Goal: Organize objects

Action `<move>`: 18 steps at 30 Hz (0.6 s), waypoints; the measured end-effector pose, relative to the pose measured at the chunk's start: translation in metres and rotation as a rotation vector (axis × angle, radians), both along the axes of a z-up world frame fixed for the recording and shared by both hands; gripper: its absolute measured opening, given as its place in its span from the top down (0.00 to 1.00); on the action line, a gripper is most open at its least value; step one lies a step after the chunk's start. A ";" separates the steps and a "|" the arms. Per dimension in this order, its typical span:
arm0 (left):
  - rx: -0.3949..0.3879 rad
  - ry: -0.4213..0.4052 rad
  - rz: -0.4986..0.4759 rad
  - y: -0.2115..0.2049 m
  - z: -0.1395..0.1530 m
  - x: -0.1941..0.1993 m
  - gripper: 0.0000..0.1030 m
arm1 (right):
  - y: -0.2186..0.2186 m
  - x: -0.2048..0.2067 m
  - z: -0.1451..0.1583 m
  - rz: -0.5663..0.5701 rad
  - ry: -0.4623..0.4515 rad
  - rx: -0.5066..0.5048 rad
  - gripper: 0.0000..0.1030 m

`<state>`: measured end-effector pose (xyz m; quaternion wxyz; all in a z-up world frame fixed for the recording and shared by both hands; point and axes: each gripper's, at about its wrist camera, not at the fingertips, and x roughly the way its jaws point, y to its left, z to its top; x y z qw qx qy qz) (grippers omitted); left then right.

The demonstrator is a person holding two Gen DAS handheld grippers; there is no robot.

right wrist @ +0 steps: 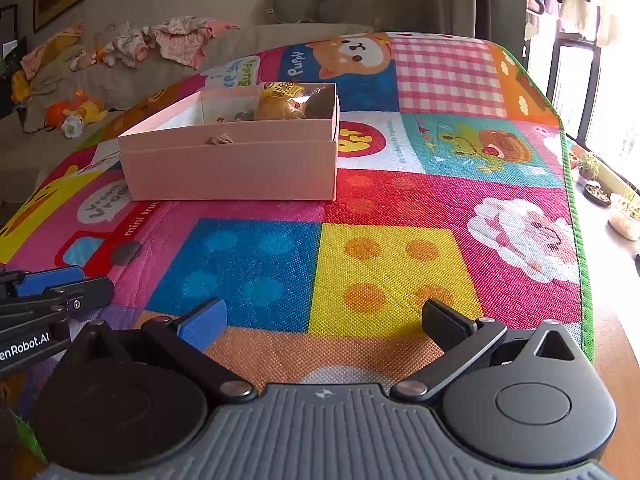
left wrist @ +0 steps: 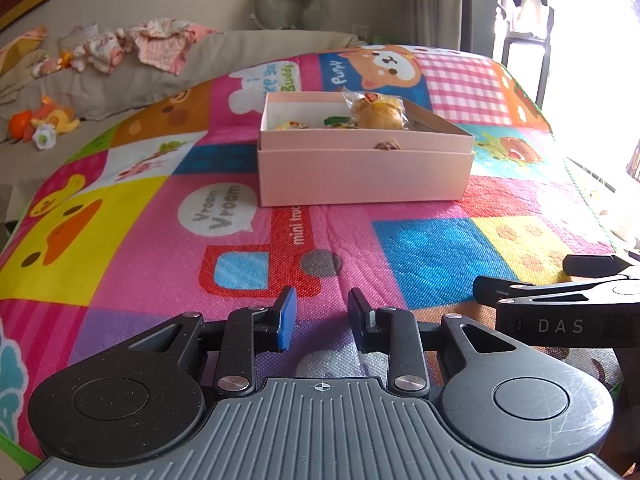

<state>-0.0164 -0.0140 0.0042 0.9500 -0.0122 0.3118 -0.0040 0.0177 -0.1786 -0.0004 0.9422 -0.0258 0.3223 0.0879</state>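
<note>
- Left gripper point(left wrist: 322, 318) hangs low over the play mat point(left wrist: 168, 240), fingers a narrow gap apart, nothing between them.
- Right gripper point(right wrist: 328, 320) is spread wide and empty too, well short of the box, over the yellow dotted square.
- The two grippers sit side by side, close together, both pointing toward the box.
- Pink box point(left wrist: 360, 176) sits open on the mat, well ahead of both grippers, nested in its own lid.
- Wrapped bun point(left wrist: 378, 114) lies in the box's far right corner, with a few smaller packets beside it that I can't really make out.
- Behind the box there's a sofa point(left wrist: 120, 80) with clothes and soft toys.
</note>
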 end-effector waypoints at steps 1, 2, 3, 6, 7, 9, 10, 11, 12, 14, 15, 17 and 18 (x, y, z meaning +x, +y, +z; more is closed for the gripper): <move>0.000 0.000 0.000 0.000 0.000 0.000 0.70 | 0.001 0.000 -0.001 -0.004 0.000 0.000 0.00; 0.000 0.000 0.000 0.000 0.000 0.001 0.70 | 0.001 0.000 -0.001 -0.004 0.000 -0.001 0.00; -0.002 0.000 0.000 0.000 0.000 0.000 0.70 | 0.001 0.000 -0.001 -0.004 0.000 0.001 0.00; -0.001 0.000 0.000 0.000 0.000 0.000 0.70 | 0.000 -0.001 -0.001 -0.005 -0.001 -0.001 0.00; 0.000 0.000 0.000 0.000 0.000 0.000 0.70 | 0.001 -0.001 -0.001 -0.005 -0.001 -0.001 0.00; 0.003 0.000 0.000 0.000 0.000 0.000 0.70 | 0.000 -0.001 -0.001 -0.005 -0.001 -0.001 0.00; 0.004 0.000 0.000 0.000 0.000 0.000 0.70 | 0.001 -0.001 -0.001 -0.005 -0.001 -0.001 0.00; 0.004 -0.001 0.000 0.000 0.000 0.000 0.70 | 0.000 -0.001 -0.001 -0.005 -0.001 -0.001 0.00; 0.003 -0.001 0.001 0.001 0.000 0.000 0.70 | 0.000 -0.001 -0.001 -0.005 -0.001 -0.001 0.00; 0.001 -0.002 0.004 0.001 0.000 0.000 0.70 | 0.001 -0.001 -0.001 -0.005 -0.001 -0.001 0.00; 0.000 -0.002 0.004 0.001 0.000 0.001 0.70 | 0.000 -0.001 -0.001 -0.005 -0.001 -0.001 0.00; -0.004 -0.003 0.002 0.002 -0.001 0.001 0.70 | 0.000 -0.001 -0.001 -0.005 -0.001 -0.001 0.00; -0.003 -0.003 0.002 0.002 -0.001 0.001 0.70 | 0.000 -0.001 -0.001 -0.005 -0.001 -0.001 0.00</move>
